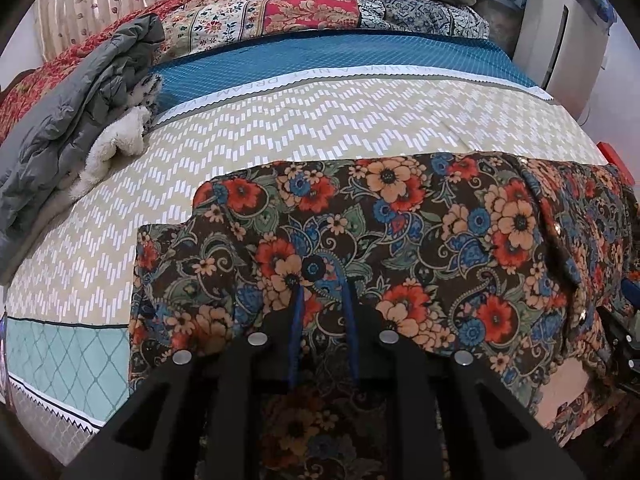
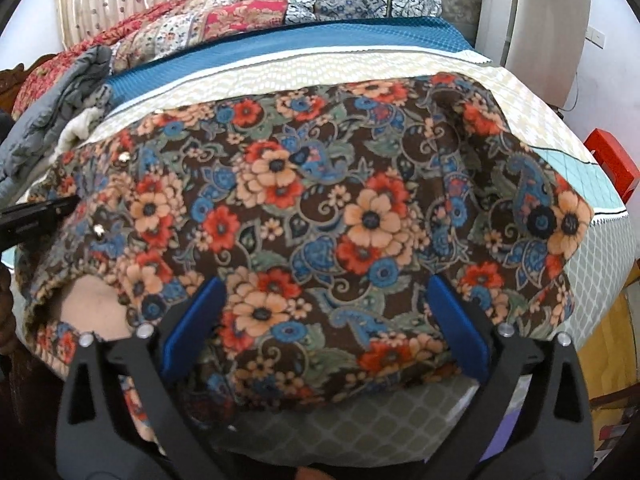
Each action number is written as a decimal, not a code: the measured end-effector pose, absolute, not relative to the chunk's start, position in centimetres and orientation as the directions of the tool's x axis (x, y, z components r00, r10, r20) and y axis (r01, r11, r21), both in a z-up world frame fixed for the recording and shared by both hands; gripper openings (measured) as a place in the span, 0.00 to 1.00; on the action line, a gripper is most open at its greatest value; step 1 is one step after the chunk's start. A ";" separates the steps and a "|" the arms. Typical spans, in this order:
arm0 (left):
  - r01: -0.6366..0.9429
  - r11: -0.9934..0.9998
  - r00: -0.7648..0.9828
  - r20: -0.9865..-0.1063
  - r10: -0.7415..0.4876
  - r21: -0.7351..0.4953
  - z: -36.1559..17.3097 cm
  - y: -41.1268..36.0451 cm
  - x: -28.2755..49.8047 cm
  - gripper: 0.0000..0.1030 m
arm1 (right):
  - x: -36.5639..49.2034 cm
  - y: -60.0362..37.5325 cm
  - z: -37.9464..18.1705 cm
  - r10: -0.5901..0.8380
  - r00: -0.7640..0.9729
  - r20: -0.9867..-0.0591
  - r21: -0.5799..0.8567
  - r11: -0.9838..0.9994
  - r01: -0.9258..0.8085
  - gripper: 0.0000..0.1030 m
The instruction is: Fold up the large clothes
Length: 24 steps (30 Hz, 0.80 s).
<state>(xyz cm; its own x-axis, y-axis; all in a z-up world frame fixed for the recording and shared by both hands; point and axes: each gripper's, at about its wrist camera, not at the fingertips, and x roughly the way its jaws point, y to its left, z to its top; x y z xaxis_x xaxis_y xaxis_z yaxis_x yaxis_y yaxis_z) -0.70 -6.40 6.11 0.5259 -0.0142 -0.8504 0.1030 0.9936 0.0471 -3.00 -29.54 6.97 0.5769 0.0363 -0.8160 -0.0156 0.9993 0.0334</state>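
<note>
Left wrist: left hand-held gripper [image 1: 323, 286] has its blue pads nearly together, a ridge of the floral garment [image 1: 400, 240] pinched between them. Garment lies folded on the bed [image 1: 280, 120], near edge. Grey jacket [image 1: 72, 120] bunched at far left.

Right wrist: right hand-held gripper [image 2: 326, 300] spread wide, pads either side of the garment [image 2: 320, 200], nothing gripped.
</note>
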 end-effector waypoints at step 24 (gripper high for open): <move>-0.012 0.983 0.517 -0.843 -0.150 -0.182 10.0 5.3 -4.3 0.00 | -2.8 -29.2 6.7 0.014 0.573 -0.819 0.011 1.000 -0.009 0.95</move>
